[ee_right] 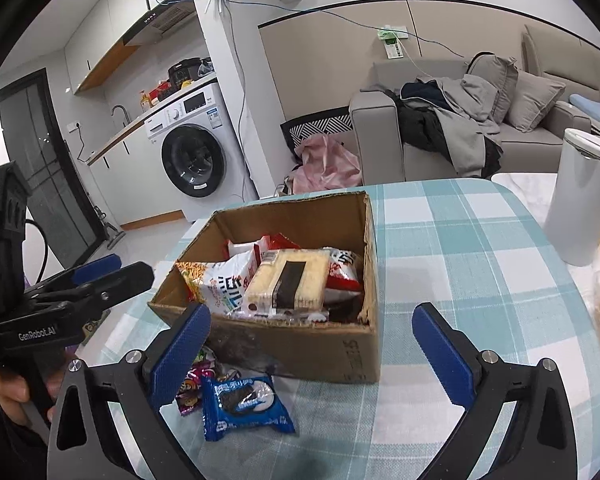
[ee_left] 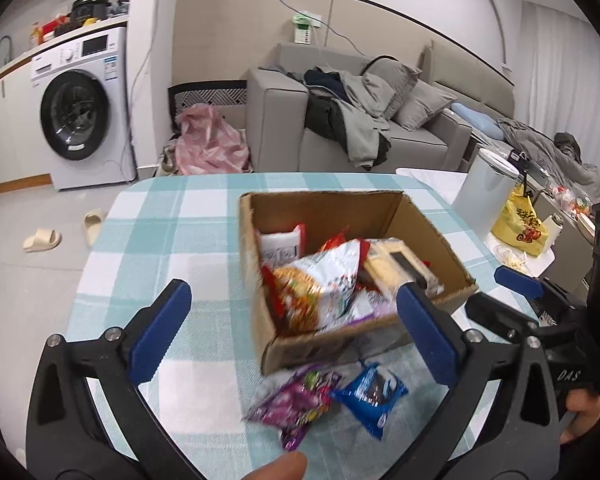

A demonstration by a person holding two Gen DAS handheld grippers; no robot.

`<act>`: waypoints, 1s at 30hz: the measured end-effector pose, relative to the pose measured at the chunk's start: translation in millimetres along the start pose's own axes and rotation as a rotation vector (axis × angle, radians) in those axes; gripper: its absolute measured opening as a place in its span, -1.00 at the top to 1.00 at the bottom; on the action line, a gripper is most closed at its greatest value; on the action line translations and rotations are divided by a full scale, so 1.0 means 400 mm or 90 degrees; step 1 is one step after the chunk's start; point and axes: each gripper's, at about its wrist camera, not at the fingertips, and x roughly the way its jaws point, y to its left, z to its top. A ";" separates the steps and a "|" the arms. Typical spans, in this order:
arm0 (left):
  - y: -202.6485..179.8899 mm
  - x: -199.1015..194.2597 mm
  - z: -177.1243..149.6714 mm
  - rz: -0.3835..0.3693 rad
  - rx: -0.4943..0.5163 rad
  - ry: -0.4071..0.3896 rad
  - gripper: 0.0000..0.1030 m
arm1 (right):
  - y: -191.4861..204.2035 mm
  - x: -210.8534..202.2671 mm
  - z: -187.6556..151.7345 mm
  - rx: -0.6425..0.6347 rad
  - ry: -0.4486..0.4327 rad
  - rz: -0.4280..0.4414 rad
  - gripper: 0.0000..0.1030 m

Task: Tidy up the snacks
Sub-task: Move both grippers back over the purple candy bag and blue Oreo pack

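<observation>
Left tongs (ee_left: 294, 322): jaws wide apart, empty, over the checked surface (ee_left: 172, 220). Purple snack packet (ee_left: 296, 404): flat on the cloth, touching the blue cookie packet (ee_right: 246, 406) to its right, both just before the box. Cardboard box (ee_right: 300, 344): open-topped, holding a noodle bag (ee_left: 324, 284), a pale yellow wafer pack (ee_right: 288, 280) and red packets. Right tongs (ee_right: 310, 342): jaws wide apart, empty. White canister (ee_right: 580, 204): upright, far right
</observation>
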 end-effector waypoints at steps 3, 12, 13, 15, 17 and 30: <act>0.015 -0.029 -0.028 0.014 -0.012 0.005 -0.99 | 0.007 -0.010 -0.011 0.000 0.009 -0.001 -0.99; 0.032 -0.111 -0.093 0.040 -0.027 0.001 -0.99 | 0.052 -0.035 -0.051 -0.027 0.035 0.002 -0.99; 0.034 -0.119 -0.098 0.039 -0.027 0.001 -0.99 | 0.055 -0.035 -0.055 -0.030 0.038 0.001 -0.99; 0.036 -0.128 -0.106 0.041 -0.025 0.004 -0.99 | 0.061 -0.036 -0.066 -0.034 0.045 0.001 -0.99; 0.042 -0.136 -0.114 0.048 -0.026 0.005 -0.99 | 0.065 -0.034 -0.074 -0.038 0.053 0.001 -0.99; 0.062 -0.100 -0.177 0.072 -0.055 0.042 -0.99 | 0.091 0.025 -0.137 -0.068 0.127 0.017 -0.99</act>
